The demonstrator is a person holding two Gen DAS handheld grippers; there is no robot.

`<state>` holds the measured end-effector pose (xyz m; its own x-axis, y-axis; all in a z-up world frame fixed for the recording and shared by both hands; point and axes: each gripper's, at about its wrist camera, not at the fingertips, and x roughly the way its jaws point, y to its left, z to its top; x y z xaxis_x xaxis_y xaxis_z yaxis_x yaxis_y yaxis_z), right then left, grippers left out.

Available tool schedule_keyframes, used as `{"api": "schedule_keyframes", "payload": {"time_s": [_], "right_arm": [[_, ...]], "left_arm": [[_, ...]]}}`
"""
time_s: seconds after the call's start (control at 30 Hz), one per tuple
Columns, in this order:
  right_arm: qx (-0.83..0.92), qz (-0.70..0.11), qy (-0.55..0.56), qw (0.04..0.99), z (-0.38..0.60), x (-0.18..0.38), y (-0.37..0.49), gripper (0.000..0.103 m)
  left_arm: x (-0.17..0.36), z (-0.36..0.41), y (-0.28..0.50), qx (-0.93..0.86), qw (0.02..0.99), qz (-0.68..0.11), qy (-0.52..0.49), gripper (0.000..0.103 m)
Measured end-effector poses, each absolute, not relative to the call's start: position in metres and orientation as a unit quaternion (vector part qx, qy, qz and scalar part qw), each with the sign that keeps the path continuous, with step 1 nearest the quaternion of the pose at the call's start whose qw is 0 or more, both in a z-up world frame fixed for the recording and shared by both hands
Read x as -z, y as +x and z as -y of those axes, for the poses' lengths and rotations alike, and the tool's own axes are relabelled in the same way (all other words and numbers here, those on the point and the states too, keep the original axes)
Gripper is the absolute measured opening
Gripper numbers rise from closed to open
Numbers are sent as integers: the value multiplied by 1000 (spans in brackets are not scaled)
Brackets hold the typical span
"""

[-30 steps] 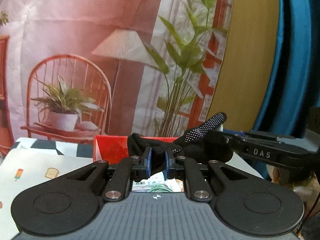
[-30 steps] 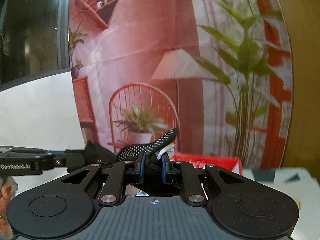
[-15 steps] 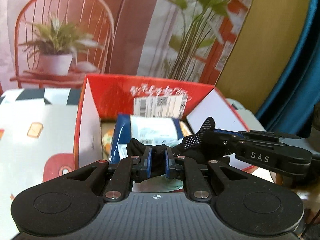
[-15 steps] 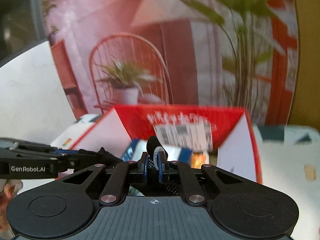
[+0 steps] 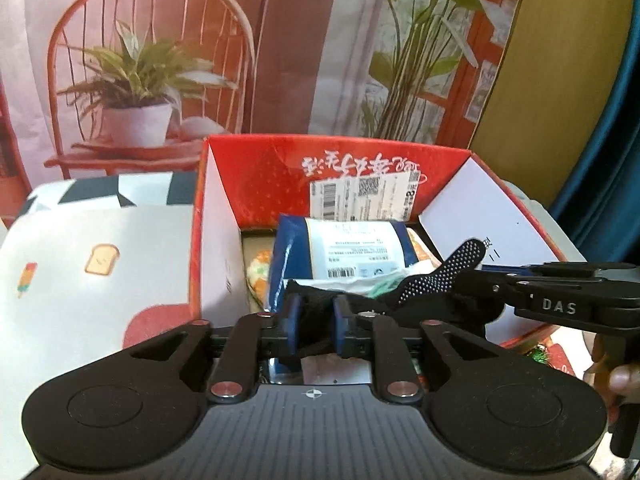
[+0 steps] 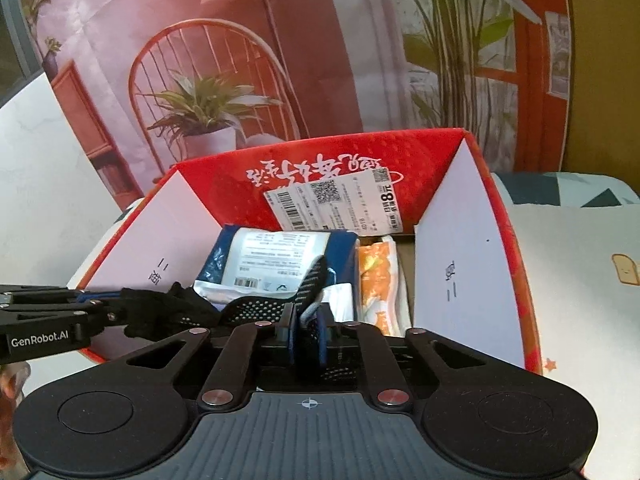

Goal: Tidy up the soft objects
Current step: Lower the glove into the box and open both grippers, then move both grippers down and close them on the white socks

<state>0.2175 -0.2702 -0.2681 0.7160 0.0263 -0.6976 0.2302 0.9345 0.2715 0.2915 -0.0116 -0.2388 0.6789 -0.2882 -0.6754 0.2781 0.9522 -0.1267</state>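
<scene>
A black glove [image 5: 440, 280] with white grip dots hangs stretched between my two grippers, just above the open red box [image 5: 280, 168]. My left gripper [image 5: 316, 312] has one bunched end of the fabric between its blue pads, which still touch it while the jaws are opening. The right gripper [image 6: 307, 320] pinches the other end, the white-lined cuff of the glove [image 6: 256, 308], and its jaws are opening slightly too. In the left wrist view the right gripper [image 5: 492, 276] reaches in from the right. In the right wrist view the left gripper [image 6: 120, 296] reaches in from the left.
Inside the red box [image 6: 320, 148] lie a blue and white package [image 6: 272, 256], an orange packet [image 6: 376, 272] and other soft packs. White flaps stand up at both sides. A patterned tablecloth [image 5: 100, 240] covers the table. A printed backdrop hangs behind.
Both grippers have tipped down and sunk with the glove from in front of the backdrop to just over the box. The left pads now stand slightly wider apart.
</scene>
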Motion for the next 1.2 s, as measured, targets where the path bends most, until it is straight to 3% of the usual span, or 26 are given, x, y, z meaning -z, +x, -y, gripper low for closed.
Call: {"api": "schedule_keyframes", "payload": {"time_s": [0.07,0.13,0.2,0.37,0.4,0.6,0.97,1.2], "right_arm": [[61,-365,159,916,268,264,214,22],[66,-355,130,923,266,259,210,25],[73,-343,104,931,263,253,204,36],[75,-307,91,944,261,238,183,60],[77,-301,87,946,260,235,179,68],[65,-273,90,956,251,222,144,91],[32,-293,107,950,216,245,66,101],[36,-343,109,932,195,271,25,96]], "left_arm": [[235,12,287,158,920,-359,0,61],[229,12,282,161,925,-343,8,65],[224,12,277,162,928,-334,13,67],[211,4,255,162,937,-308,11,84],[209,3,250,162,939,-304,12,85],[205,-18,204,155,944,-292,-11,89],[254,-45,129,149,924,-350,-32,90],[288,-52,104,139,911,-383,-58,90]]}}
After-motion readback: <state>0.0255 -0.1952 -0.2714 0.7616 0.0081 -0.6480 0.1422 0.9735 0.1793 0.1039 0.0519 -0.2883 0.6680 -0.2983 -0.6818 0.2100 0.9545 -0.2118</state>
